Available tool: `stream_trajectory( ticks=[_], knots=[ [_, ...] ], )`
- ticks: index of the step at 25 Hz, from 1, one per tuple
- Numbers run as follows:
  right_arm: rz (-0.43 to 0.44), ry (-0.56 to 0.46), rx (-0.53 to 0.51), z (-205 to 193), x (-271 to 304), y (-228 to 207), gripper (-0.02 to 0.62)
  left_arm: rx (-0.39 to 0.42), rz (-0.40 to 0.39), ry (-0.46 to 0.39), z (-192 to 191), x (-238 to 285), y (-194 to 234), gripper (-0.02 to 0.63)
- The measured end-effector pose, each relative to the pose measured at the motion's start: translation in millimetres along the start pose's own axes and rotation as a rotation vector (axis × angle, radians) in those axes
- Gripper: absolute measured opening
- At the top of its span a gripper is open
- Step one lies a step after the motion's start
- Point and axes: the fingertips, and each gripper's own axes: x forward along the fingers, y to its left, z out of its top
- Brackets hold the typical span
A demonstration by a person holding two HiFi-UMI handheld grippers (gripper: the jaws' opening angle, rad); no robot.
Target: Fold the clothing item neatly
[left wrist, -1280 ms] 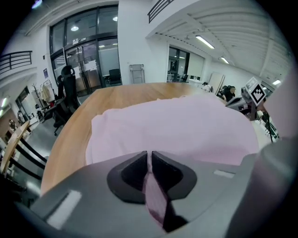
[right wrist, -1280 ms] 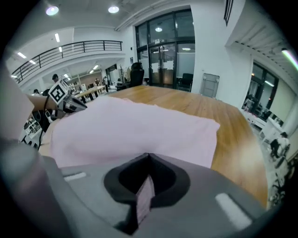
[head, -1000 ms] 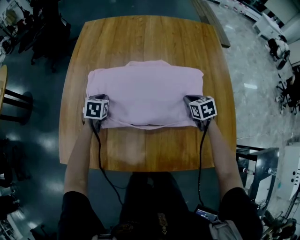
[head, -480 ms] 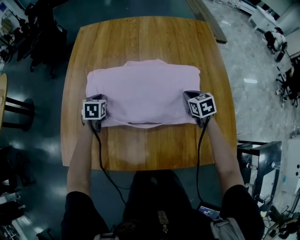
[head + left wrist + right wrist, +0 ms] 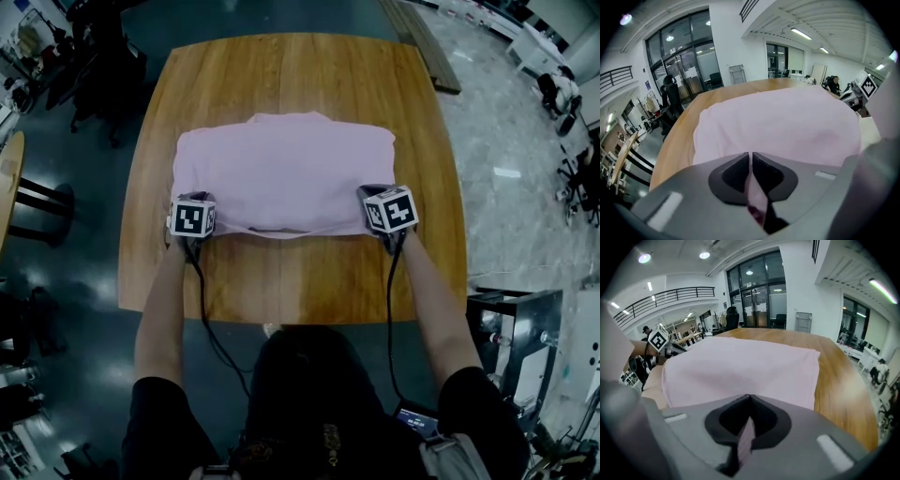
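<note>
Where the folded pale-pink cloth garment (image 5: 281, 169) meets the brown wooden table (image 5: 281, 75), our left gripper (image 5: 199, 199) and right gripper (image 5: 371, 193) jaws pinch its near edge.

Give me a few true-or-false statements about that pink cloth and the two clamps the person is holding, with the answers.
1. The pink garment lies on a wooden table. True.
2. The left gripper is open and empty. False: its jaws are shut on a fold of the pink garment.
3. The right gripper pinches the garment too. True.
4. The garment hangs over the table's edge. False: it lies wholly on the tabletop.
</note>
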Motion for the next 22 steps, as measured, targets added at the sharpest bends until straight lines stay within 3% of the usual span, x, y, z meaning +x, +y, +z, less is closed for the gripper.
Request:
stream_trajectory(
  ticks=[11,19,22],
  knots=[
    [0.008,-0.001,-0.021,-50,-33,31,0.003,-0.046,-0.074,0.001,-53,-39,-32,0.015],
    [-0.066,0.003,0.011,-88,-59,56,0.003,-0.092,-0.132,-0.019,-99,-70,-51,0.014],
    [-0.102,-0.022,-0.003,-92,-68,57,0.003,-0.107,-0.105,-0.054,-101,-76,-49,0.015]
  ],
)
